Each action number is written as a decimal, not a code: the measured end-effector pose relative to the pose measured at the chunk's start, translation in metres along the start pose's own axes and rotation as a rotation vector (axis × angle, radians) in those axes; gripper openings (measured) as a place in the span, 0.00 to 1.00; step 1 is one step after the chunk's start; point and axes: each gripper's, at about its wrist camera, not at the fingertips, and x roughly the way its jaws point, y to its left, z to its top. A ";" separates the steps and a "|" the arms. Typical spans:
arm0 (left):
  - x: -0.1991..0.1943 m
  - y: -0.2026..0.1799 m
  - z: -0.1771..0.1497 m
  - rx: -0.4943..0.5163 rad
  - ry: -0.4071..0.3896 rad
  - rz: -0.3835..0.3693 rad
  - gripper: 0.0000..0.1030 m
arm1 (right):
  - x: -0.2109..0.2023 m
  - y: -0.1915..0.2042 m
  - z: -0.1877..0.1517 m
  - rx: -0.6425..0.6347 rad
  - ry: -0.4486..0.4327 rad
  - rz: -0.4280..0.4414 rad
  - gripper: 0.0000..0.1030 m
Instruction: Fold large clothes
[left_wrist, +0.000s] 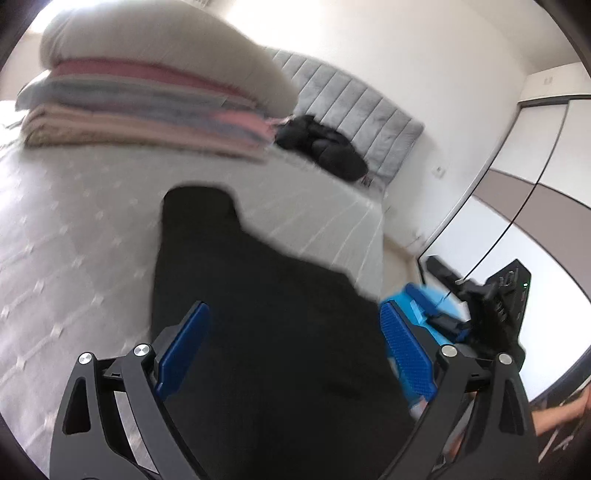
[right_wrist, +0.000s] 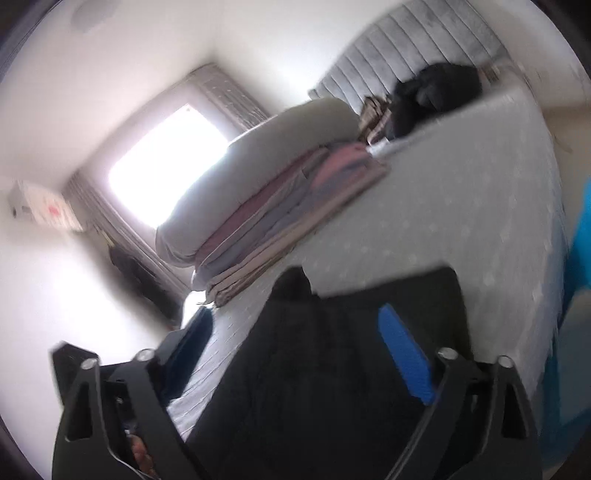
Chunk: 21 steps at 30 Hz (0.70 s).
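- Where we look out from the left wrist, our left gripper (left_wrist: 293, 354) has its two blue fingers (left_wrist: 183, 349) spread wide apart, and nothing is pinched between them.
- A big black garment (left_wrist: 266, 306) lies on the bed (left_wrist: 74, 229), right under and in front of those fingers. It runs from the bottom of the picture up toward the middle of the bed.
- The bed has a pale cover with small dots. The picture is blurry.
- A stack of folded clothes (left_wrist: 147, 114) sits farther back on the bed, with a fat pale pillow (left_wrist: 159, 40) on top.
- A second dark heap of clothes (left_wrist: 325, 146) lies near the grey headboard (left_wrist: 354, 107).
- To the right we see the other tool, blue and black (left_wrist: 443, 310), beside the edge of the garment. A white wardrobe (left_wrist: 535, 177) stands behind it.
- Where we look out from the right wrist, our right gripper (right_wrist: 295, 354) also has its fingers (right_wrist: 404, 354) wide apart. The black garment (right_wrist: 332, 369) lies below them, but the fingers do not squeeze it.
- This picture is tilted and blurry. The garment rests on the dotted bed (right_wrist: 461, 206).
- The folded stack (right_wrist: 288, 210) with the pillow (right_wrist: 258, 166) is beyond the garment, well apart from it.
- The dark heap (right_wrist: 432, 96) is by the headboard (right_wrist: 406, 40).
- A bright window (right_wrist: 166, 166) glows on the far wall.
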 end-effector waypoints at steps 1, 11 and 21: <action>0.009 -0.006 0.007 0.014 -0.018 0.002 0.88 | 0.011 0.006 0.002 -0.010 0.009 -0.022 0.88; 0.083 -0.008 -0.054 0.197 0.083 0.129 0.92 | 0.063 -0.072 -0.033 0.106 0.081 -0.128 0.85; 0.050 0.015 0.013 0.031 0.041 0.081 0.92 | 0.029 -0.010 -0.013 -0.106 0.078 -0.195 0.93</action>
